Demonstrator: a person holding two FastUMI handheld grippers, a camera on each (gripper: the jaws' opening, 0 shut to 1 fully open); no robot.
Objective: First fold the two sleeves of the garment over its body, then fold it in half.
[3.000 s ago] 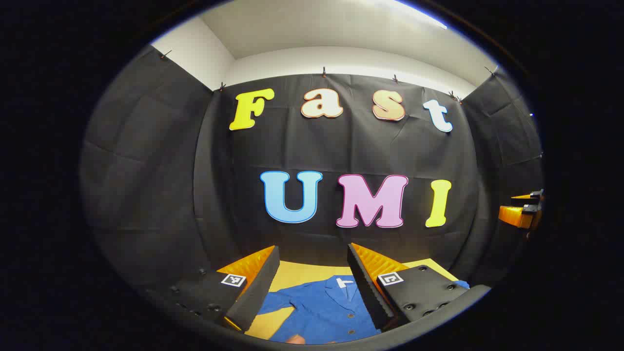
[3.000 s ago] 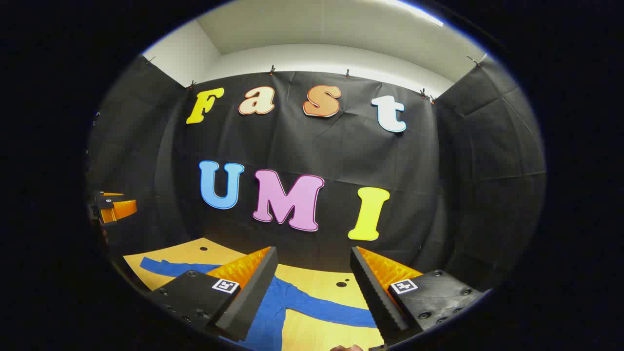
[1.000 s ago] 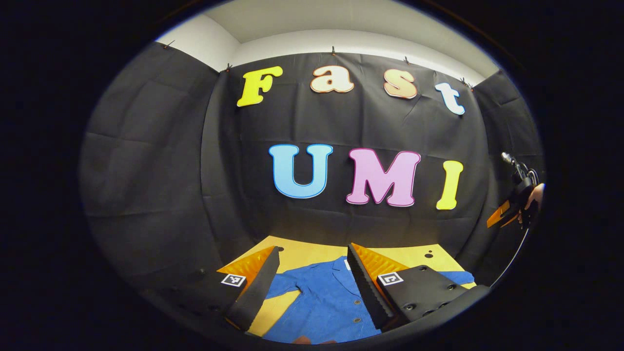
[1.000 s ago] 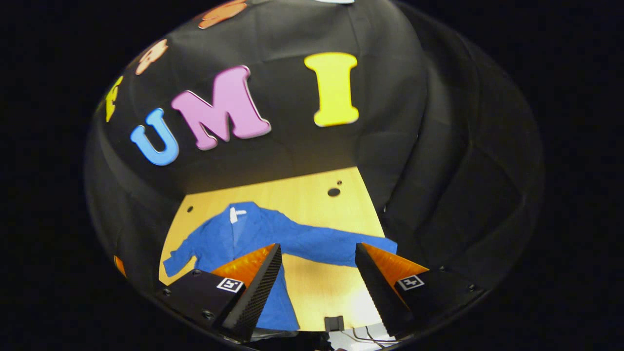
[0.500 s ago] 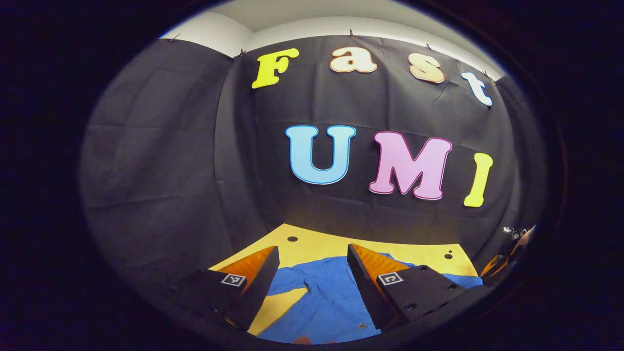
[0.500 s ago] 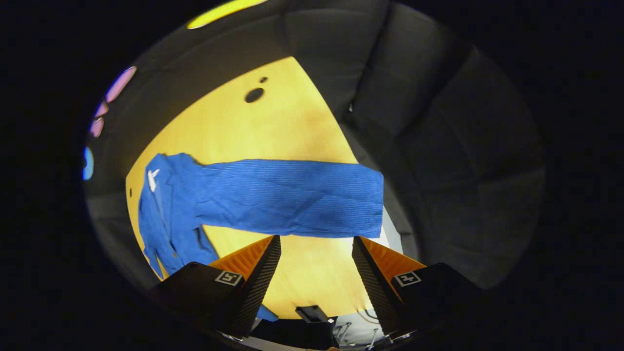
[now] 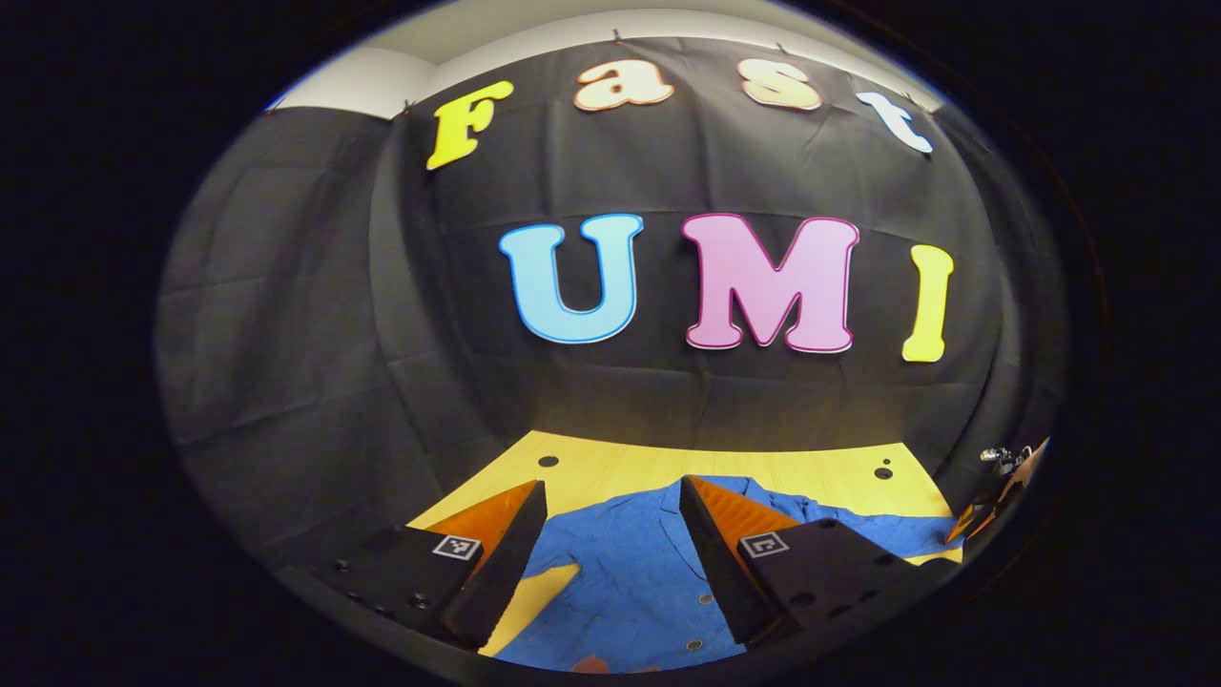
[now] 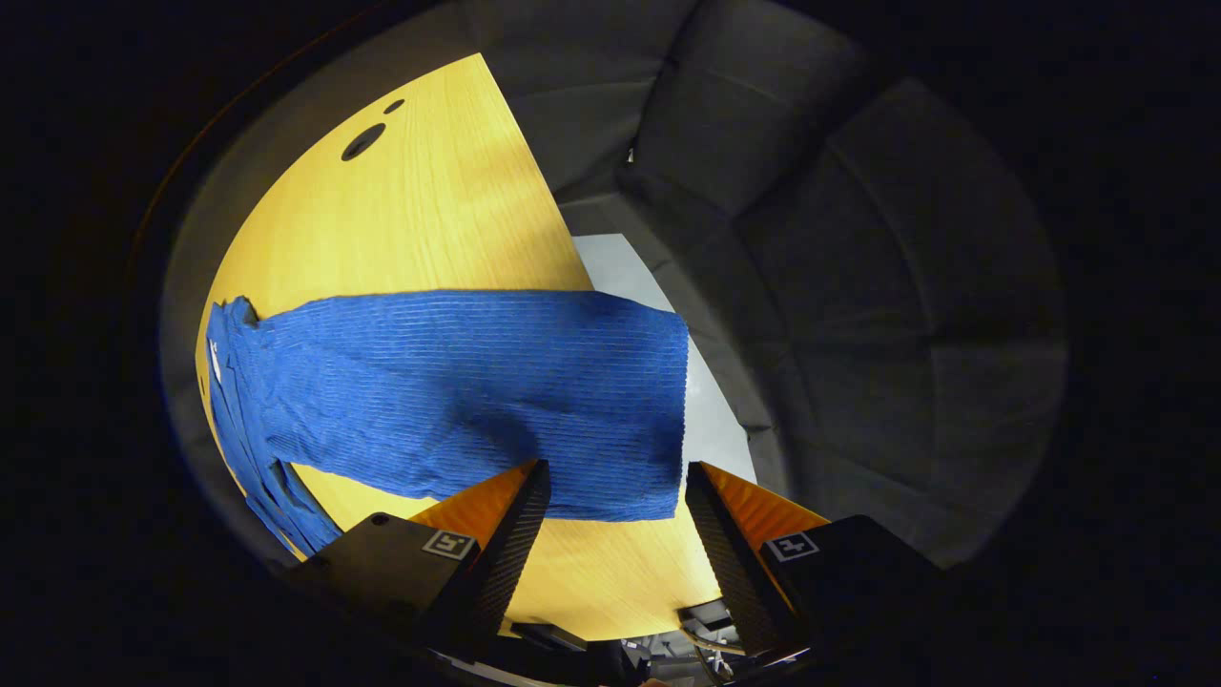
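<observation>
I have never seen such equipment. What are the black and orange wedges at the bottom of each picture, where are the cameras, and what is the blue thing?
A person holds one two-finger gripper in each hand; a camera rides on each and looks forward along its fingers. Those wedges are the fingers. In the left gripper view, the left gripper is open above a blue garment spread on a yellow wooden table. In the right gripper view, the right gripper is open and points down near the end of one sleeve, which lies flat. Neither gripper holds anything.

yellow wooden table (image 8: 429,219), two holes
</observation>
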